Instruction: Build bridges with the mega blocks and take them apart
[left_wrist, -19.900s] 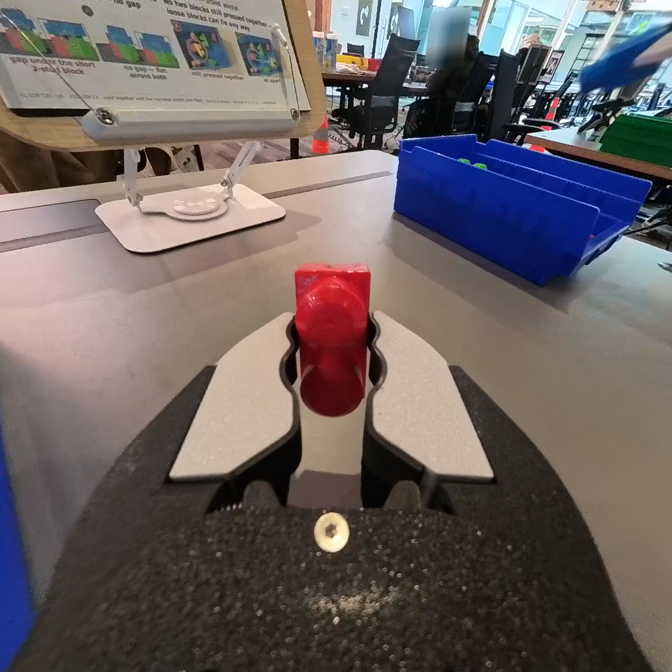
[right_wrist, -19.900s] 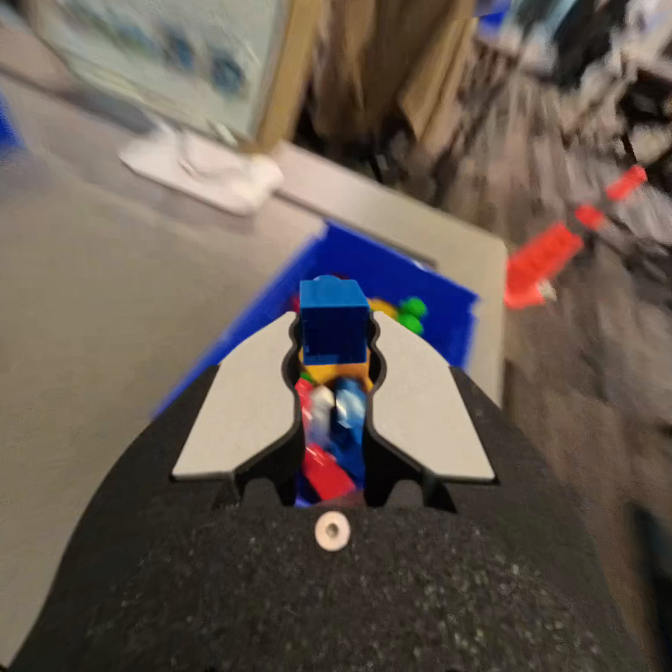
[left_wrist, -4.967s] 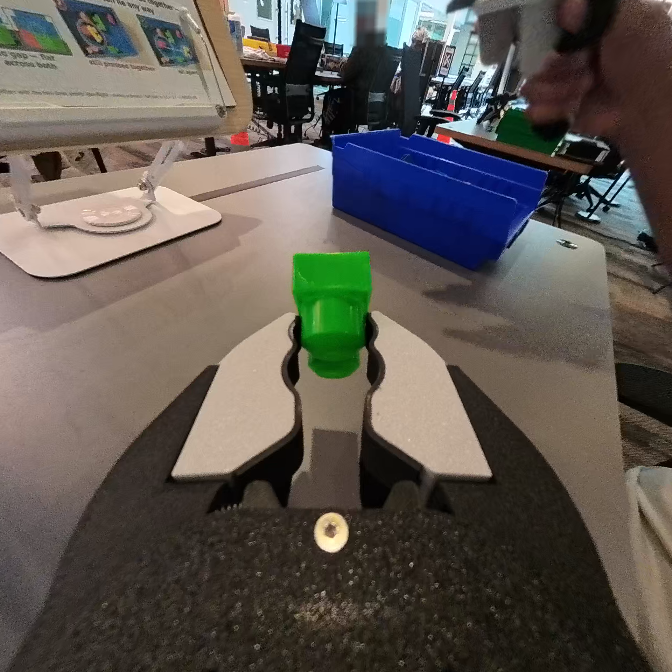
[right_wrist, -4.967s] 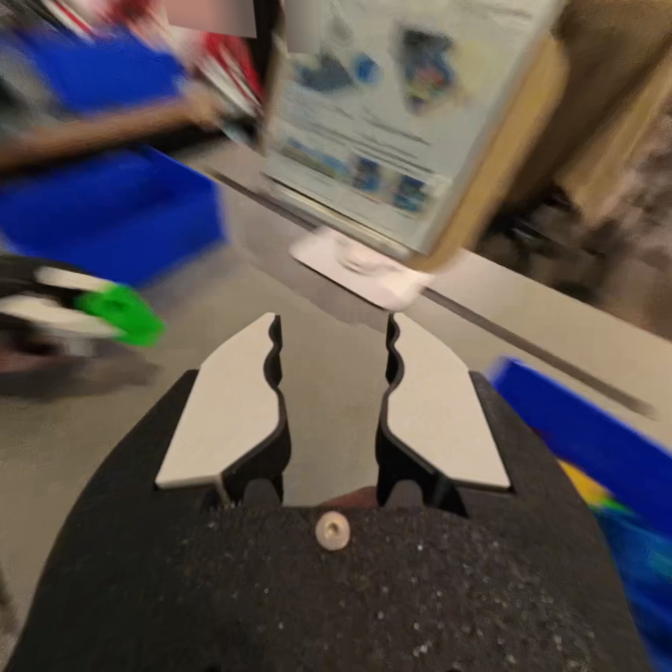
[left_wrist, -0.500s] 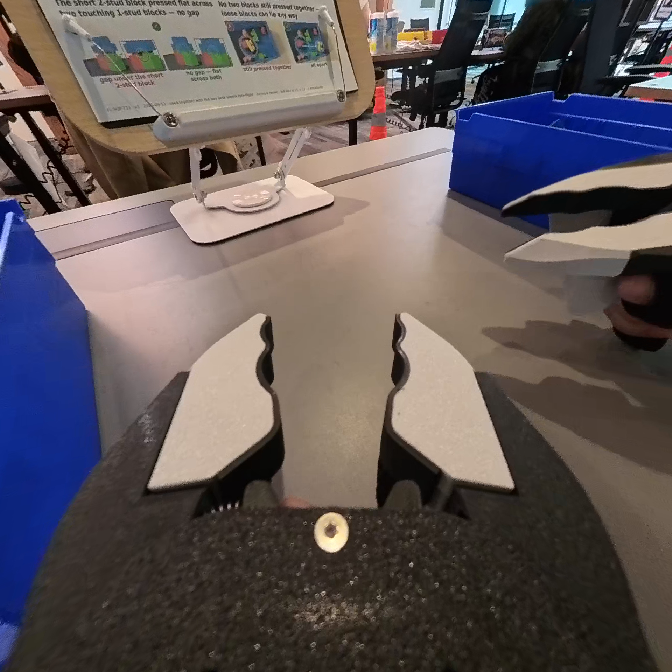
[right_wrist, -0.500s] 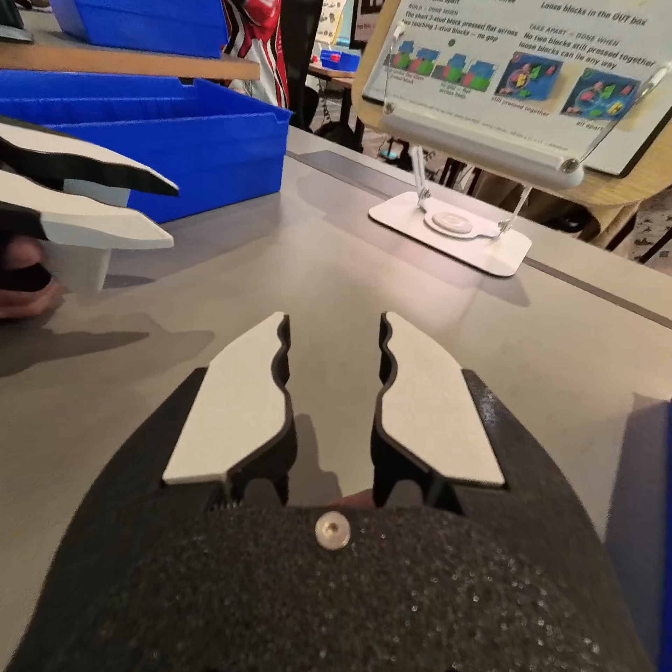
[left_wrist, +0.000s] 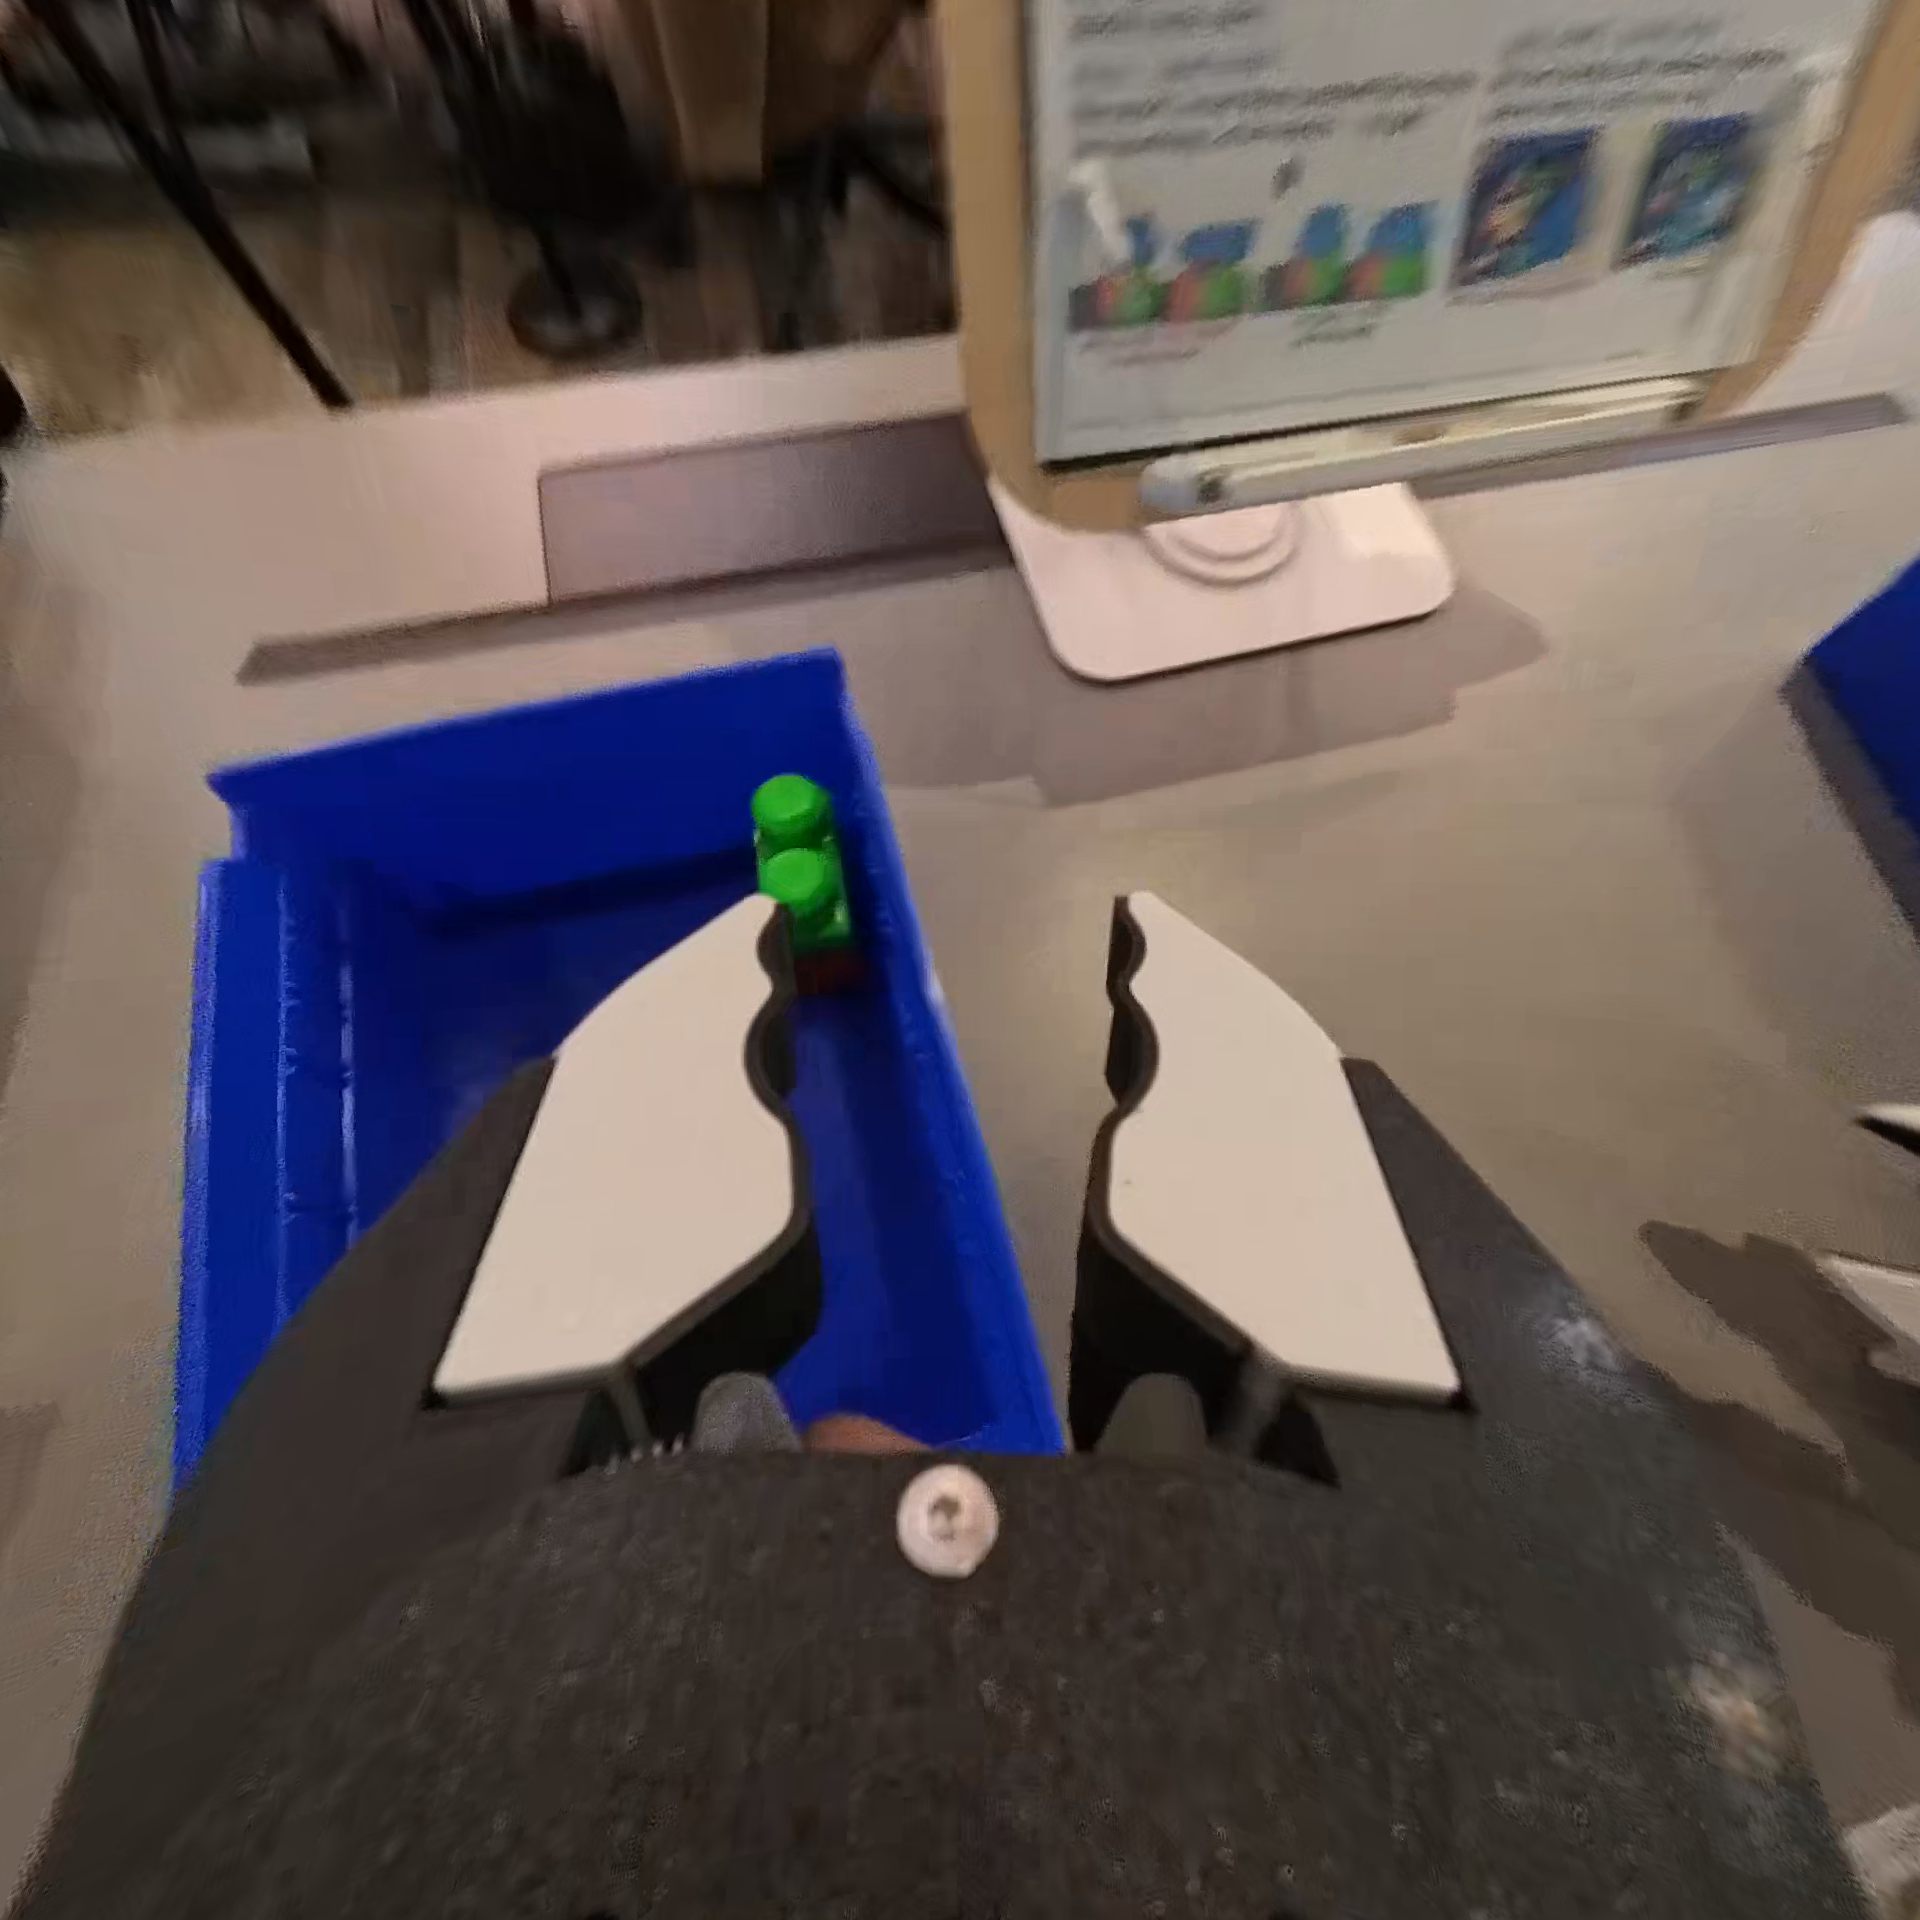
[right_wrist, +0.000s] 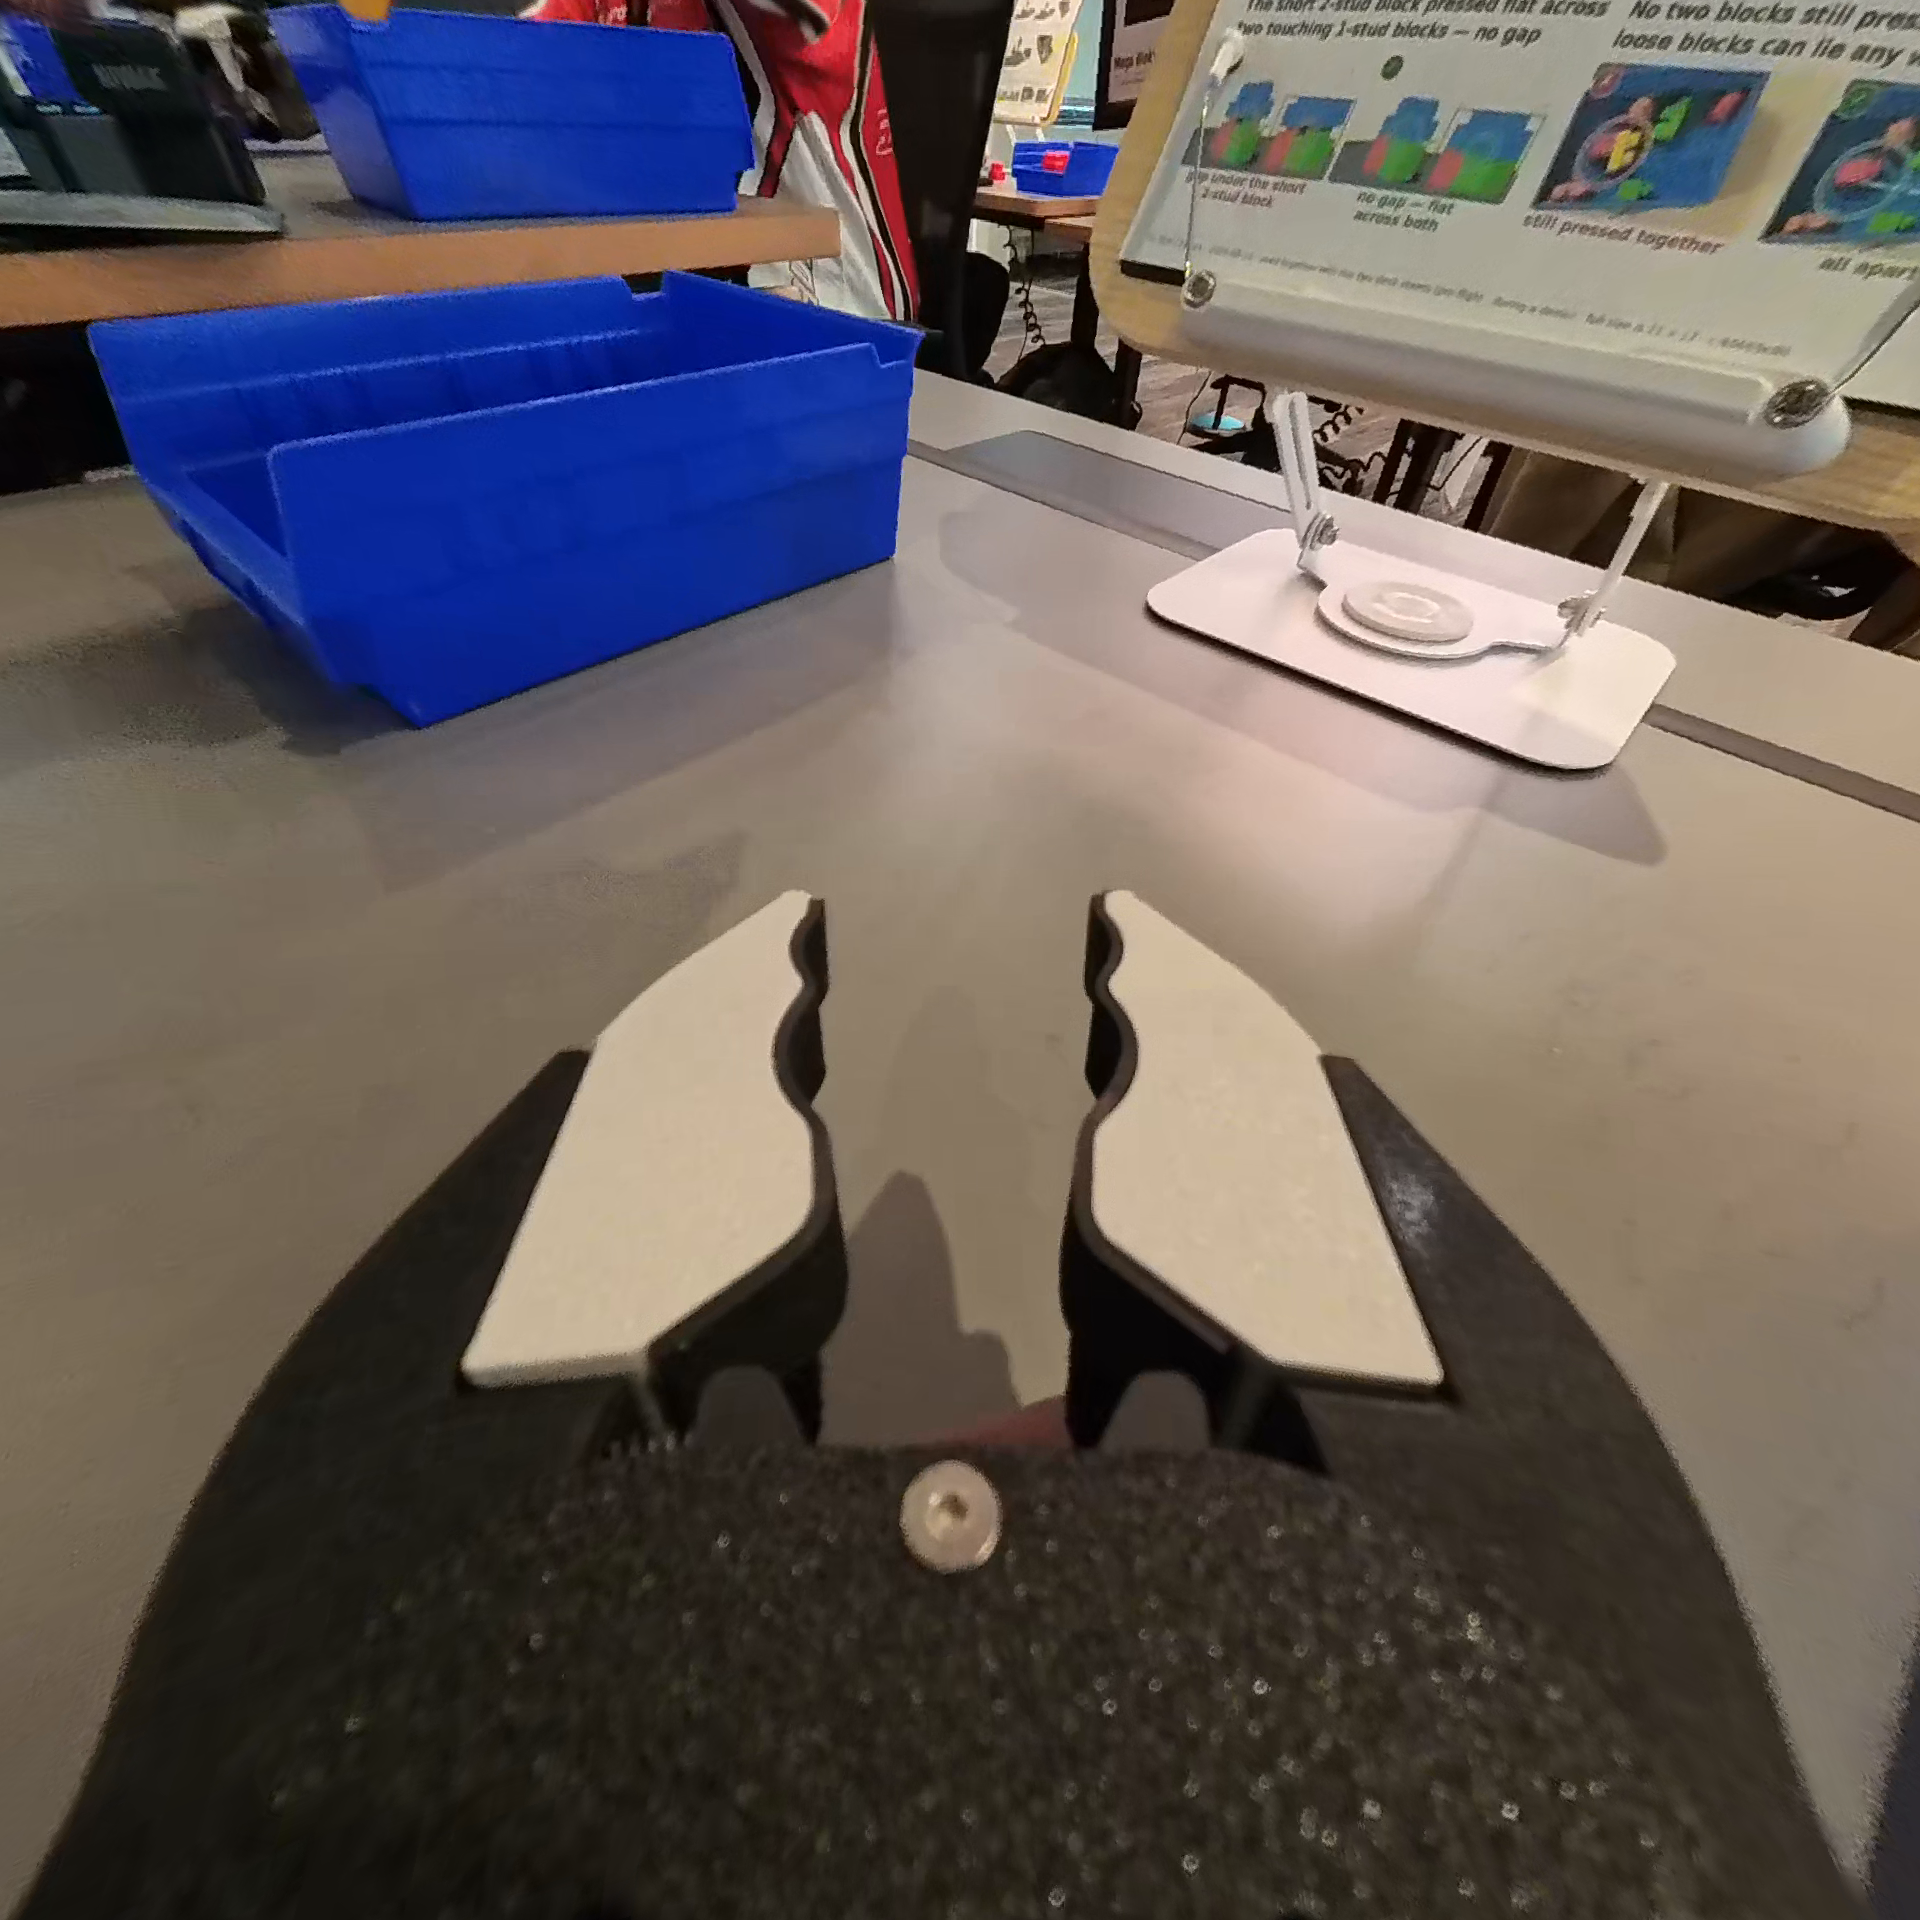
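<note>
Your left tongs (left_wrist: 943, 914) hang wide open and empty over the right wall of a blue plastic bin (left_wrist: 312, 1039) on the grey table (left_wrist: 1351, 831). A green two-stud block (left_wrist: 800, 862) stands at the bin's far right; its base is blurred. Your right tongs (right_wrist: 956, 914) gape empty above bare table, the near bin's (right_wrist: 582, 551) contents hidden.

A grey table (right_wrist: 1039, 810) carries a blue bin (left_wrist: 312, 1039) on its left side, another blue bin (left_wrist: 1870, 686) at the right, and a white stand base (right_wrist: 1413, 655) holding an instruction board
</note>
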